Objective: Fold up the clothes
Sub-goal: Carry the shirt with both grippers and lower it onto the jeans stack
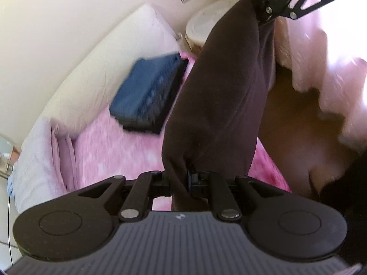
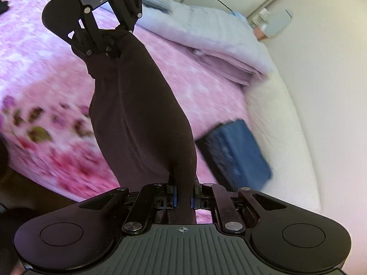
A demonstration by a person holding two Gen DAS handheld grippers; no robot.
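Note:
A dark brown garment (image 1: 220,105) hangs stretched in the air between my two grippers, above a pink floral bed. My left gripper (image 1: 183,181) is shut on one end of it. My right gripper (image 2: 183,197) is shut on the other end of the garment (image 2: 142,119). In the left wrist view the right gripper (image 1: 263,2) shows at the top, pinching the cloth. In the right wrist view the left gripper (image 2: 112,43) shows at the top, pinching the cloth. The garment's lower part is hidden behind its own folds.
A folded blue garment (image 1: 149,91) lies on the pink floral bedspread (image 1: 119,151) near a cream headboard (image 1: 96,61); it also shows in the right wrist view (image 2: 238,153). Folded lilac bedding (image 2: 220,52) lies at the bed's end. Brown floor (image 1: 296,126) lies beside the bed.

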